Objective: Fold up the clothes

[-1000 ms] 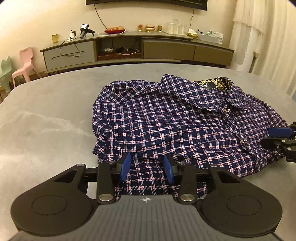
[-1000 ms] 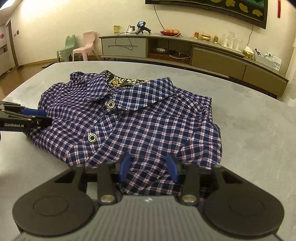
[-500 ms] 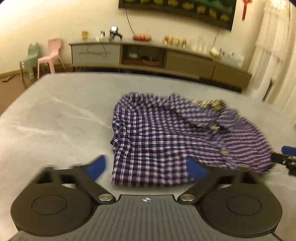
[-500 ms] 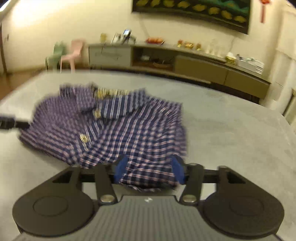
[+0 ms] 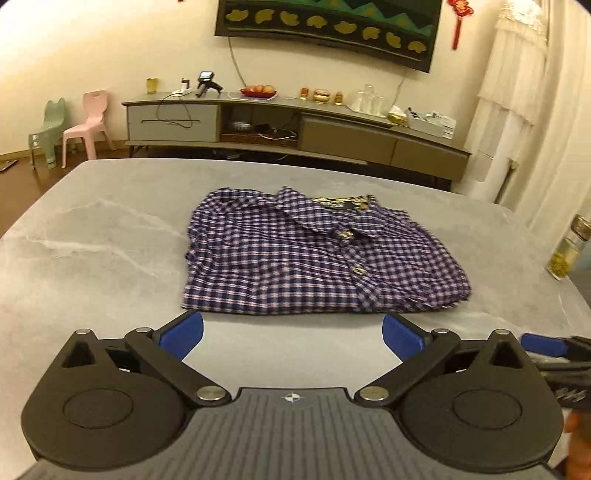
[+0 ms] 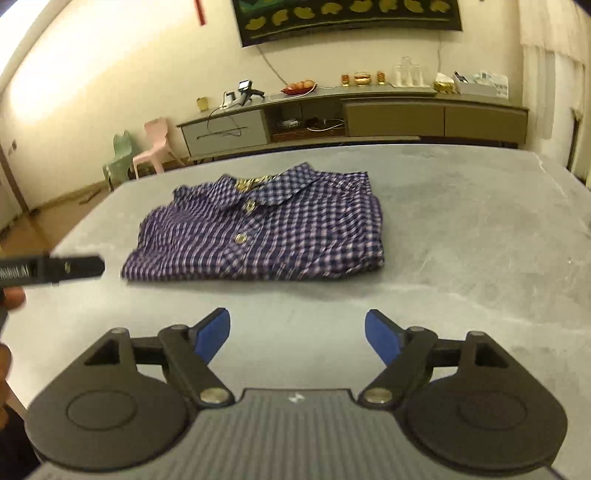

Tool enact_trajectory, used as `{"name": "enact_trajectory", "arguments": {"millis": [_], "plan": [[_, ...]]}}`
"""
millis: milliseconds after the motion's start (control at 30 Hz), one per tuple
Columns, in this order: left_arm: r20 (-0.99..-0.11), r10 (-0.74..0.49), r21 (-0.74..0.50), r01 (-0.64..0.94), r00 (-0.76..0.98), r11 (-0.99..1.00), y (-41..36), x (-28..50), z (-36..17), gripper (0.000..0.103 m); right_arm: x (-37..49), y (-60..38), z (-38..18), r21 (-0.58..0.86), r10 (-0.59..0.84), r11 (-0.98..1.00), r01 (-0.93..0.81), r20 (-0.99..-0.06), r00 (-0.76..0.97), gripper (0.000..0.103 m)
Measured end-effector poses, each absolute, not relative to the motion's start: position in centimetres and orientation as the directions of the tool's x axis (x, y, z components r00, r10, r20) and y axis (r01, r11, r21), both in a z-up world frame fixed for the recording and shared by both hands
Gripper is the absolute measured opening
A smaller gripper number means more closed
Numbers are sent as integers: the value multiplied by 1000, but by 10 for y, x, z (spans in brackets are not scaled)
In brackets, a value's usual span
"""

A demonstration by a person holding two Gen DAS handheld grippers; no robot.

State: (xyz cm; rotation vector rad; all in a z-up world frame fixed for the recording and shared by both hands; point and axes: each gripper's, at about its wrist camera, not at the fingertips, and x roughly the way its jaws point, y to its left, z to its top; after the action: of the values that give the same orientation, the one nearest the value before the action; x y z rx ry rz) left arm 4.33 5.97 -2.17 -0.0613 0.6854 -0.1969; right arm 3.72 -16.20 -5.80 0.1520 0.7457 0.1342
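Grey marbled table (image 5: 92, 236) fills the foreground. At 12 o'clock, a long low sideboard (image 5: 295, 125) stands against a cream wall (image 5: 110, 44), with grey drawers at its left end, open shelves in the middle and brown doors to the right. A dark wall hanging (image 5: 325, 26) with gold shapes hangs above it. At 10 o'clock, a pink chair (image 5: 86, 123) stands beside a green chair (image 5: 46, 127) on a wooden floor (image 5: 22, 177). At 2 o'clock, white curtains (image 5: 524, 92). Lighting warm, yellowish.
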Motion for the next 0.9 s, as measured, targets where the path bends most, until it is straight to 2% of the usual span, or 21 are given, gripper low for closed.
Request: {"name": "enact_trajectory", "arguments": {"millis": [467, 900], "plan": [[-634, -248, -160, 190, 733, 969, 38, 28, -34, 102, 44, -162, -73, 151, 131, 988, -35, -694, 708, 84], [-659, -222, -147, 167, 719, 975, 30, 24, -50, 102, 49, -161, -76, 128, 126, 991, -50, -709, 694, 85]]}}
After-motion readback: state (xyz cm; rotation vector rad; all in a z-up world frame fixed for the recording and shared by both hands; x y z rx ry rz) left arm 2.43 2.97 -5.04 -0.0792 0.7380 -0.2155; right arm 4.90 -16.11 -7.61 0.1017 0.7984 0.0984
